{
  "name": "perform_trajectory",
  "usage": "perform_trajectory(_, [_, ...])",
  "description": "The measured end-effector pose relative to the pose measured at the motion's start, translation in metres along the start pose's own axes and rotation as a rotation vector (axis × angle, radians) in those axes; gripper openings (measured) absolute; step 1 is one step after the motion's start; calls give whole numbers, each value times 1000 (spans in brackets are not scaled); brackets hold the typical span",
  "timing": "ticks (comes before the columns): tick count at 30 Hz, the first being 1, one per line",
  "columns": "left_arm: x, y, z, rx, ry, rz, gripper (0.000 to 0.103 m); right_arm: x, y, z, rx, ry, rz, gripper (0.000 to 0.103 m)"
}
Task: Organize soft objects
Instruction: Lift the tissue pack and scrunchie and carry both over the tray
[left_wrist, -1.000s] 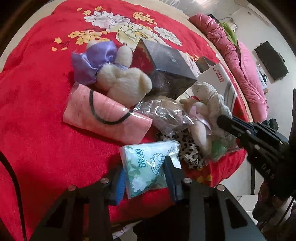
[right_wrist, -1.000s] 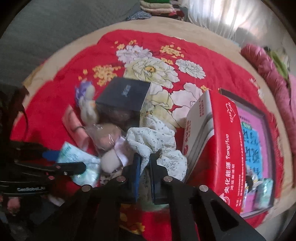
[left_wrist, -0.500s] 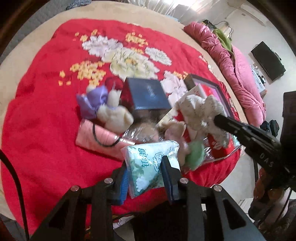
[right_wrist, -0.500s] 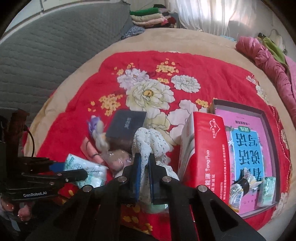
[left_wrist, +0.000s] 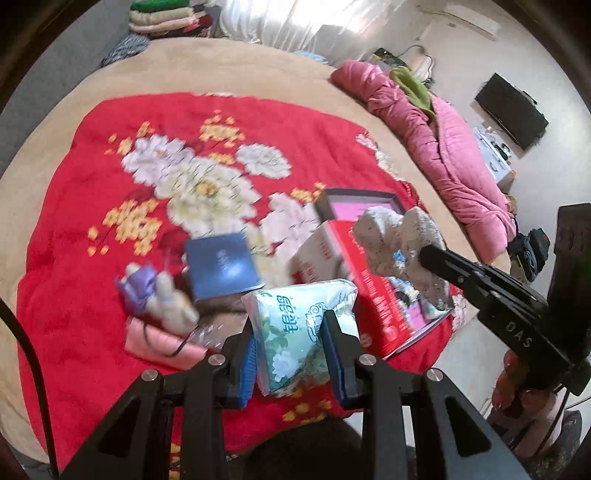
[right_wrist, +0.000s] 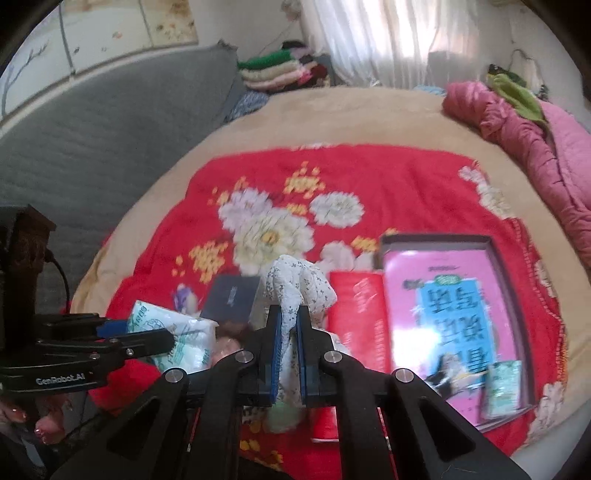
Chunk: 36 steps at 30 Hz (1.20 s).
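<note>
Motion blur smeared most of both views, so the print on the red blanket (left_wrist: 74, 295) and the small things lying on it were hard to read. In the left wrist view, the left tool (left_wrist: 291, 354) pinched a tissue pack (left_wrist: 299, 332) between its 2 blue pads, held up clear of the blanket; the pack's lower end was cut off behind the tool's frame. The right tool (right_wrist: 288, 350) was pressed together on a floral cloth toy (right_wrist: 299, 284), whose bottom part was hidden between and below the pads, a pale green patch just visible beneath. From the left view the same toy (left_wrist: 399, 243) hung in the air above a red carton (left_wrist: 373, 295), its shape too blurred to name. Below the pack, a purple-bowed plush (left_wrist: 155, 295) lay on a pink pouch (left_wrist: 159, 339), beside a dark blue box (left_wrist: 221, 266); a clear plastic bag near them could barely be made out. An open tray with a pink and blue printed sheet (right_wrist: 450, 317) lay on the blanket beside the carton, with a small green packet (right_wrist: 502, 387) at its near corner. The blanket covered a round beige bed (right_wrist: 332, 122), with a pink quilt (right_wrist: 535, 140) heaped at its far edge, folded clothes (right_wrist: 280, 70) stacked by a curtained window, and a grey padded headboard (right_wrist: 92, 147) to the left.
</note>
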<state>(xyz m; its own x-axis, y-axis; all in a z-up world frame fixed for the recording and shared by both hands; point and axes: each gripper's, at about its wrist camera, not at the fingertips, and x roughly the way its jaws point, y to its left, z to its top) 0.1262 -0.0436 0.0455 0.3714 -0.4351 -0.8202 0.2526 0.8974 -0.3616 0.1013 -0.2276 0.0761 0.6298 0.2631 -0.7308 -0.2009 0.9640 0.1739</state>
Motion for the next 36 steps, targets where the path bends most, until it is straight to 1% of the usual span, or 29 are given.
perform_trajectory(4, [3,-28,13,37,-8,-18,33,-28,-22,8,24,-53,-31,8])
perform_trajectory(9, [13,-62,22,90,3,-43,33,-59,-57,10,69,-98,-91,8])
perform_trajectory(14, [31,-102,31,131,35,-91,33,-83,-94,2,127,-127,-144,8])
perform_trajectory(19, [54,-136,37,170,65,-106,33,-99,-127,-8,182,-140,-183,8])
perform_trajectory(25, [79,-168,39,218,91,-82,33,-108,-154,-19,215,-143,-217,8])
perform_trajectory(28, [91,-181,38,248,101,-65,33,-111,-164,-22,233,-144,-220,8])
perform_trajectory(36, [127,-199,32,278,157,-31,33,-114,-181,-28,243,-135,-241,8])
